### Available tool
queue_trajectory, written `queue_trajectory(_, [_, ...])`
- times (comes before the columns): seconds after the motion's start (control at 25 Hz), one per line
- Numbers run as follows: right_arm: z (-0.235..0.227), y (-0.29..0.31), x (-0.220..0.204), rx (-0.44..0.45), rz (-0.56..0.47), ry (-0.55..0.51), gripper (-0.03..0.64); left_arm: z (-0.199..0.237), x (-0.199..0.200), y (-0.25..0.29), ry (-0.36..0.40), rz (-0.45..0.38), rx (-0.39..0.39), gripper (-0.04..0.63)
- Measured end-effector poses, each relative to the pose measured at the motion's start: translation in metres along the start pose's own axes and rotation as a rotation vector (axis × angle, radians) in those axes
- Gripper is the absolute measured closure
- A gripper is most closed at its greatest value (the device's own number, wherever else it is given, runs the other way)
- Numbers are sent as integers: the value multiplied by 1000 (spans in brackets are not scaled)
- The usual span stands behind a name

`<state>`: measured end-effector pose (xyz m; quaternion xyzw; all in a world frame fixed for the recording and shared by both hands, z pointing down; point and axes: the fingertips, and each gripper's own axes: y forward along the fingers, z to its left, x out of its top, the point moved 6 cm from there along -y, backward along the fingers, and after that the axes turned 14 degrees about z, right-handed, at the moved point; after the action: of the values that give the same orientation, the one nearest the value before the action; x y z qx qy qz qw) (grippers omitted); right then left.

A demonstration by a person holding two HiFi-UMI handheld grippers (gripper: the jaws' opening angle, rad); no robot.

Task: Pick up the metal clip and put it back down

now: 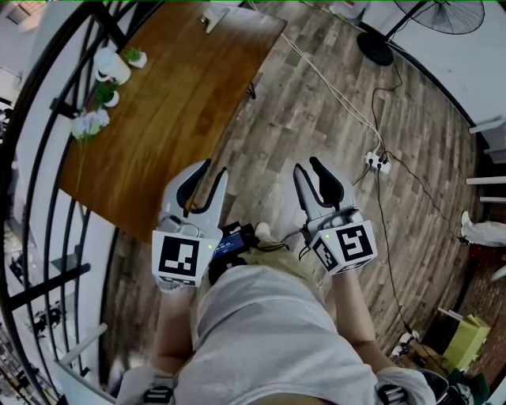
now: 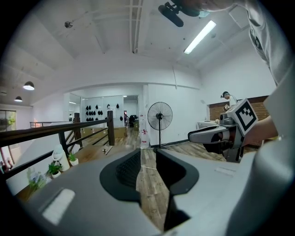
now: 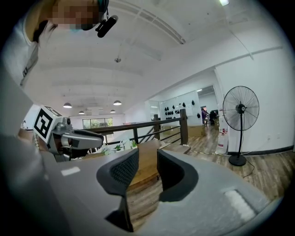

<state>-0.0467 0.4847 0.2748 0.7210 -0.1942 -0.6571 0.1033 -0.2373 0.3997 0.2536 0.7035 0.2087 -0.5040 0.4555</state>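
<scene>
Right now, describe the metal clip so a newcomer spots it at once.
Start at the long wooden table beside the black railing. At its far end, near the corner, lies the small pale metal clip. It lies alone, while the potted plants stand clustered along the railing edge.

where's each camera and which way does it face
Head view: on the head, steeply down at the wooden table; torso, left gripper, right gripper show.
Left gripper view: on the left gripper, level along its open jaws toward the fan; right gripper at right.
Right gripper view: on the right gripper, toward the railing; left gripper at left.
Shared: both gripper views show the fan and wooden table.
</scene>
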Motion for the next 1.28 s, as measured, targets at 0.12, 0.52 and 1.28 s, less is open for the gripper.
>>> queue_trajectory(0.12, [-7,-1,-1,6,-2,-1,492,-4,1,5,-3,10,6,486])
queue_trajectory(0.52, [-41,-20,-6,-1,-26,-1,491,-26,23,19,21,-28,28,486])
queue_trajectory(1.28, [-78,-14,-12,21,-48,29,491,-45,25,52,17,4,43,480])
